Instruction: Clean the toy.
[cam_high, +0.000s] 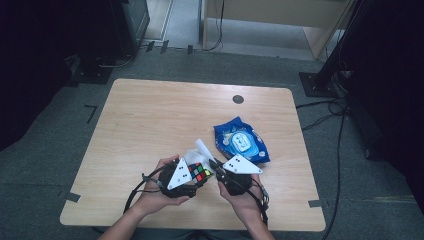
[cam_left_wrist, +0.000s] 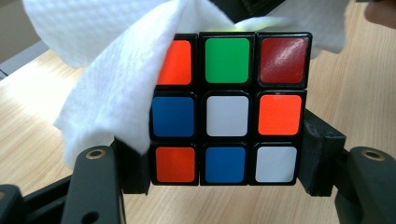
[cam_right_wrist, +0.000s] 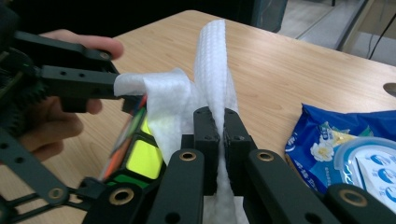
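A pale wooden desk (cam_high: 150, 120) stands on grey carpet in a dim room, dark stands and trailing cables at the edges of the high view. Low in the middle of that view sits the puzzle cube (cam_high: 199, 172), raised just off the desk; in the left gripper view it takes up the centre of the frame, its near face showing orange, green, dark red, blue and white squares. The left tool (cam_left_wrist: 224, 179) is pressed against the cube's two lower sides and pinches it firmly. A white wet wipe (cam_left_wrist: 116, 88) drapes over the cube's upper left corner in that view and across its top. In the right gripper view the right tool (cam_right_wrist: 219, 140) is squeezed together on a folded strip of the wipe, which rises between its jaws at centre frame, while the rest spills left onto the cube's yellow face.

The step in hand looks like wiping the cube. To do it well, the left tool should hold the cube steady without twisting a layer, while the right tool drags the wipe flat across one face, keeping the cloth taut so it does not bunch or slip free.

To the right of the hands in the high view lies a blue wipes packet (cam_high: 241, 141), apart from both tools.
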